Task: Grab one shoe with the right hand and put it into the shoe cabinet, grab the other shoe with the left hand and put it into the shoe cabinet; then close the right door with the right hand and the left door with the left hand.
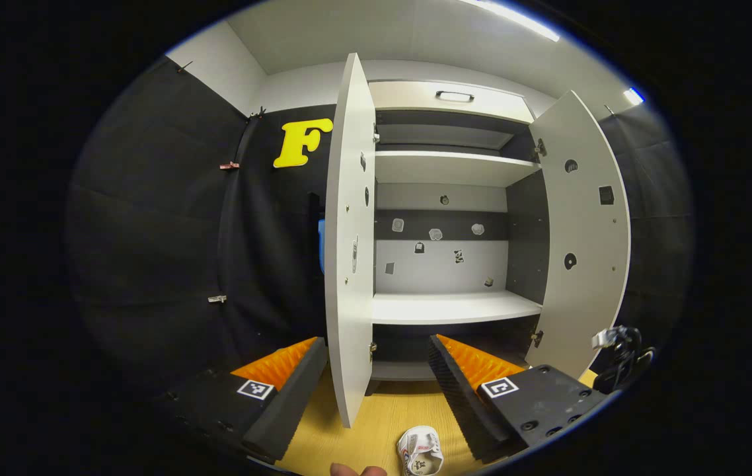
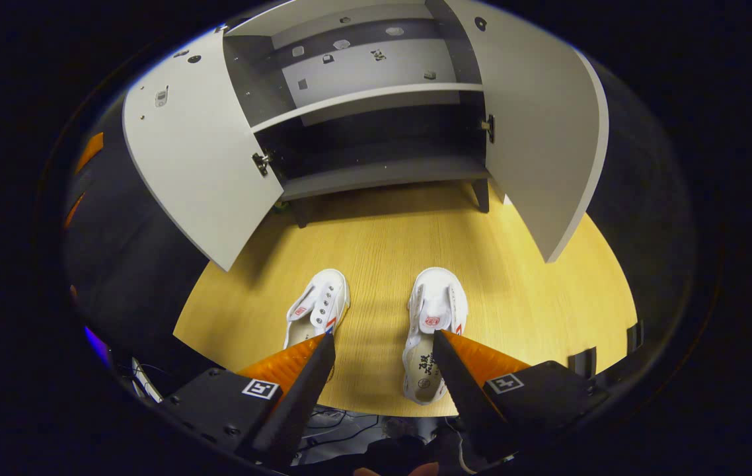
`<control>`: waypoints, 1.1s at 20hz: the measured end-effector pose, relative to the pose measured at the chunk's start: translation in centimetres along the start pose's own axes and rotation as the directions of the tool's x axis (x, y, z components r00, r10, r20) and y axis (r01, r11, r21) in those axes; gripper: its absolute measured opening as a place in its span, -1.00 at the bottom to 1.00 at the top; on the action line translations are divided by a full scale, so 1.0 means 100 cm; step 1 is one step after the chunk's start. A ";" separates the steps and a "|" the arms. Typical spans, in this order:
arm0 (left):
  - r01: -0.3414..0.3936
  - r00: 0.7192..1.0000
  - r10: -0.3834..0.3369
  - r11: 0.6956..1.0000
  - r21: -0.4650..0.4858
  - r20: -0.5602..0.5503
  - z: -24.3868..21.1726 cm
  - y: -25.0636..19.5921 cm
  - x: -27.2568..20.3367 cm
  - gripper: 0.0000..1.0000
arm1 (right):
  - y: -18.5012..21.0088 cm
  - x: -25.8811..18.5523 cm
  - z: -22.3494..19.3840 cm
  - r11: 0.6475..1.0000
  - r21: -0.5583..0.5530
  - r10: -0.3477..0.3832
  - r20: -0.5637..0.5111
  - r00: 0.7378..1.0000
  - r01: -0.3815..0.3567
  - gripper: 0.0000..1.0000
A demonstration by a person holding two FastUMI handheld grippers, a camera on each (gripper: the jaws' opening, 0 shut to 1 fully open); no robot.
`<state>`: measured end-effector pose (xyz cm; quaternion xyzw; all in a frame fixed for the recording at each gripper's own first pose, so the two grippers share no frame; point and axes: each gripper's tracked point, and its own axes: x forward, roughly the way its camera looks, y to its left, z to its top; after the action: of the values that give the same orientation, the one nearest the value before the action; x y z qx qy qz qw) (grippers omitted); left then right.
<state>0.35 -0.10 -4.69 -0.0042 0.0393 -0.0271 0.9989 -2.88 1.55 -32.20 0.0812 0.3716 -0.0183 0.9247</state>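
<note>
Nothing of the task looks done yet: both white shoes, the right shoe [image 2: 434,330] and the left shoe [image 2: 318,307], stand side by side on the wooden floor [image 2: 534,297] before the shoe cabinet [image 2: 376,99], whose right door [image 2: 534,125] and left door [image 2: 191,158] hang open. The right gripper [image 2: 382,357] hovers above the pair with jaws spread and empty, while the left gripper [image 1: 376,370] faces the shelves, jaws likewise apart. Both placements and both door closings remain.

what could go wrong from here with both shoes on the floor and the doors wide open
1. The right gripper is open above the two white canvas shoes, which lie close together; descending between them might nudge one.
2. The white cabinet doors swing out over the wooden floor, so a carried shoe or arm could clip a door edge.
</note>
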 end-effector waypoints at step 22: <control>-0.009 0.997 0.013 0.999 0.041 -0.078 -0.028 -0.006 0.006 0.95 | -0.052 0.147 -0.022 0.993 0.007 -0.118 0.099 0.988 0.117 -0.87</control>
<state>0.71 -0.80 -7.49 0.0174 0.0779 -0.0225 0.9966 5.73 -2.80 -44.66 0.0585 0.3293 -0.0769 0.9393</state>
